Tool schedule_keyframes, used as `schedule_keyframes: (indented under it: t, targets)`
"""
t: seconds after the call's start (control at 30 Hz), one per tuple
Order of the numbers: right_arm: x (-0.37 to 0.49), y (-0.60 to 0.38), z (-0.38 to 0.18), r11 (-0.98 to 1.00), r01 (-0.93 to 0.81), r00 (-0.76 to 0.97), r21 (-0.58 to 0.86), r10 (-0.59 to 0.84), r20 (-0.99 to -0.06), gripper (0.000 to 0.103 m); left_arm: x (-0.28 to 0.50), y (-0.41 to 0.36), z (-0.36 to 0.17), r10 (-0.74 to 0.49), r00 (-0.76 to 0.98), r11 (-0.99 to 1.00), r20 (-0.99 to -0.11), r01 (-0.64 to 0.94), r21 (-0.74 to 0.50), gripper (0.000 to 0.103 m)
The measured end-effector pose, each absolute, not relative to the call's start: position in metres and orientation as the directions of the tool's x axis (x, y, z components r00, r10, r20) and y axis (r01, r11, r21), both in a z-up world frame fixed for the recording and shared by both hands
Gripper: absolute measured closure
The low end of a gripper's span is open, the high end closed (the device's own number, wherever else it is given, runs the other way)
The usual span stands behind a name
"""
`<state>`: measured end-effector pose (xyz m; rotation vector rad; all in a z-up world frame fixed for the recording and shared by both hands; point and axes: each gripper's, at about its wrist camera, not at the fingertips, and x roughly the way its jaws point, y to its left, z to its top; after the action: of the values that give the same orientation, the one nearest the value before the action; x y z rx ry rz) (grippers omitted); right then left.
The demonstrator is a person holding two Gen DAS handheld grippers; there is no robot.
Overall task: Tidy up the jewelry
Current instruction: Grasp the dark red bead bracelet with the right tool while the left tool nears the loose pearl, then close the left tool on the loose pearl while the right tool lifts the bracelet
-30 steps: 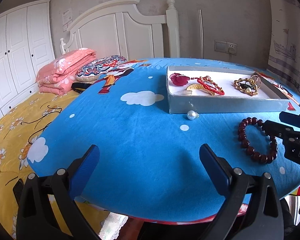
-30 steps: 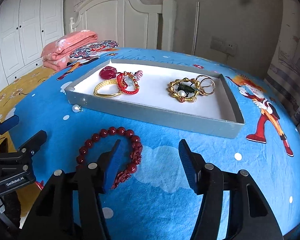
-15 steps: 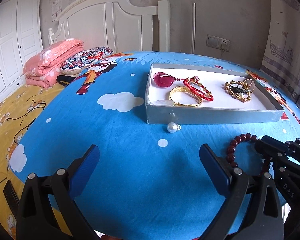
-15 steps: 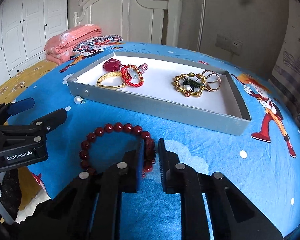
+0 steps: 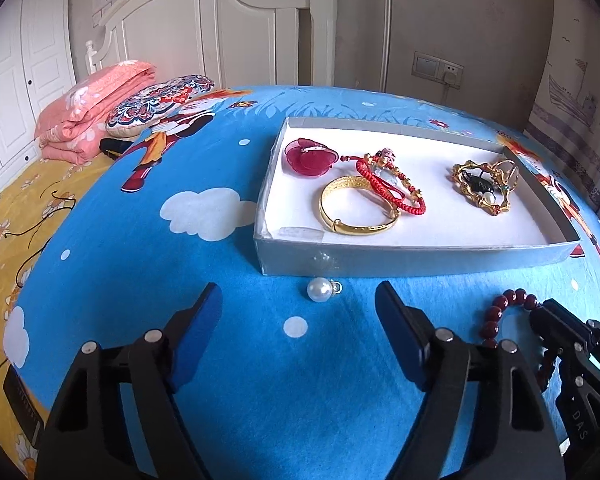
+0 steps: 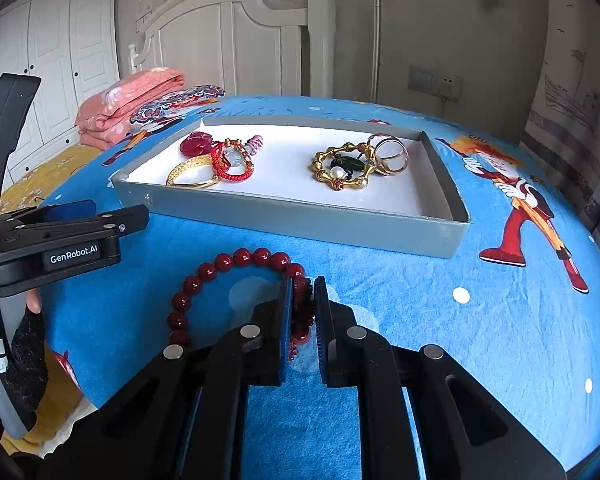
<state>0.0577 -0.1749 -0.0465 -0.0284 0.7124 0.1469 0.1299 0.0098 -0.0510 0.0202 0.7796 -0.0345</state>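
Right fingers [image 6: 284, 320] are clamping the bracelet [image 6: 236, 258], apparently at its tassel side, near the table's front edge. Left gripper [image 5: 298, 312] is hanging spread wide, pearl [image 5: 319, 289] lying dead ahead, just beside the tray [image 5: 380, 264].

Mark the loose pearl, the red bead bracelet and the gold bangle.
loose pearl [image 5: 319, 289], left wrist view, centre of the bead.
red bead bracelet [image 6: 242, 257], right wrist view, bead on the far arc.
gold bangle [image 5: 358, 229], left wrist view, near band.
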Motion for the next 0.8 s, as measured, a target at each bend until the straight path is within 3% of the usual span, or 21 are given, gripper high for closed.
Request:
schedule_keyframes:
  t: [0.4,0.8]
  targets:
    - [0.055,-0.182,-0.048,0.988,-0.143,0.75,0.066,0.151,-0.644,0.091,0.131,-0.009,-0.055,-0.037,0.72,0.994,-0.693,0.101,0.051,0.087]
    - [0.054,-0.186,-0.047,0.986,-0.143,0.741,0.087,0.165,-0.651,0.089,0.092,-0.013,-0.059,-0.054,0.752,0.989,-0.657,0.131,0.068,0.088]
